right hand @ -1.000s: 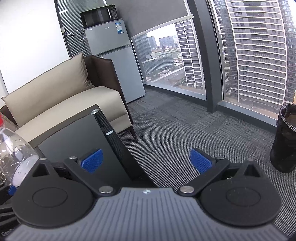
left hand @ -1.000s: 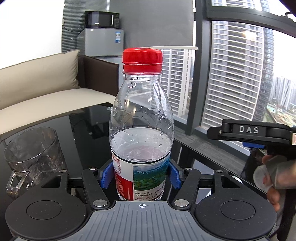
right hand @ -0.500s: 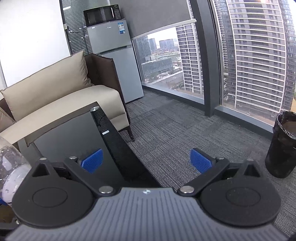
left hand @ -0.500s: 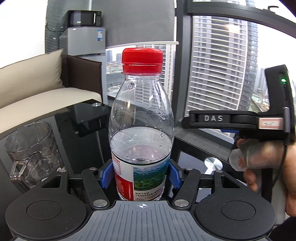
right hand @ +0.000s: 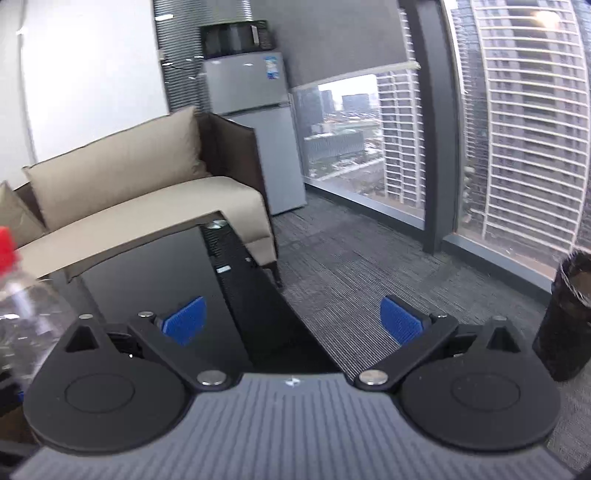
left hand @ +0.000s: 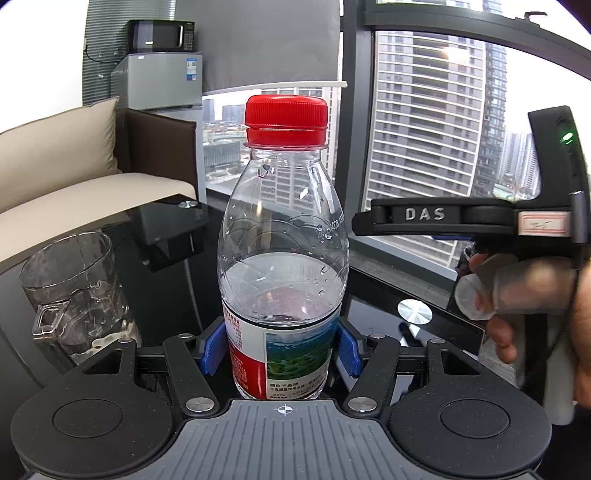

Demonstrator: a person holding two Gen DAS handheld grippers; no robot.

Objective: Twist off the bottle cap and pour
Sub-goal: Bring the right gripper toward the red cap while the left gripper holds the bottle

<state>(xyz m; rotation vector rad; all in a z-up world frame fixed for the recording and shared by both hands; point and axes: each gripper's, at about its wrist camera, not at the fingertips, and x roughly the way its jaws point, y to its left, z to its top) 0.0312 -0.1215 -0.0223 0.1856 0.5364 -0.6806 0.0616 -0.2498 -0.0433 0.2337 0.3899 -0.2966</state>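
Red cap [left hand: 286, 119] on, clear bottle [left hand: 283, 258] upright at frame centre, about half full. Clamped low at the label by left tool [left hand: 282, 349], blue pads [left hand: 211, 350] pressed on both sides. Right tool [right hand: 291, 320] wide apart, nothing between its pads; seen at right of the left view, beside bottle shoulder, apart from it. Empty glass mug [left hand: 74, 291] lower left on black worktop [left hand: 166, 236].

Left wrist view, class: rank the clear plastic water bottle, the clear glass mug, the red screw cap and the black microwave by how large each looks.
1. Clear plastic water bottle, largest by far.
2. Clear glass mug.
3. Red screw cap and black microwave look about alike; the microwave is far behind, so unranked.
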